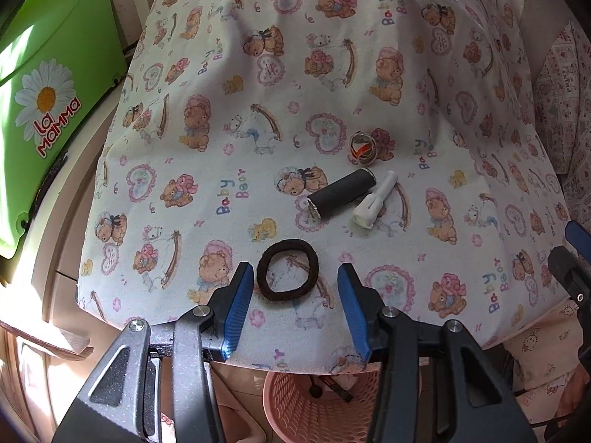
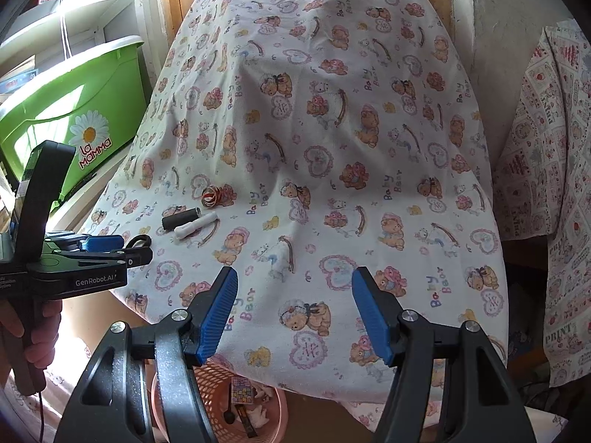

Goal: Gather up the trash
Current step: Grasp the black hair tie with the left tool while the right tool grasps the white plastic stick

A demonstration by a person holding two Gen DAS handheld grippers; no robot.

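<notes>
A brown hair tie (image 1: 287,270) lies on the bear-print cloth (image 1: 295,74) near its front edge. My left gripper (image 1: 295,277) is open, with one finger on each side of the hair tie. Behind it lie a dark grey tube (image 1: 341,192), a white plastic cap (image 1: 373,199) and a small bundle of rubber bands (image 1: 362,147). In the right wrist view the left gripper (image 2: 110,245) is at the far left, near the tube (image 2: 181,218), cap (image 2: 195,224) and bands (image 2: 211,195). My right gripper (image 2: 293,288) is open and empty over the cloth.
A pink mesh basket (image 1: 295,406) with some trash stands on the floor under the table's front edge; it also shows in the right wrist view (image 2: 214,391). A green "La Mamma" tub (image 1: 48,85) stands left. Another printed cloth (image 2: 546,184) hangs at the right.
</notes>
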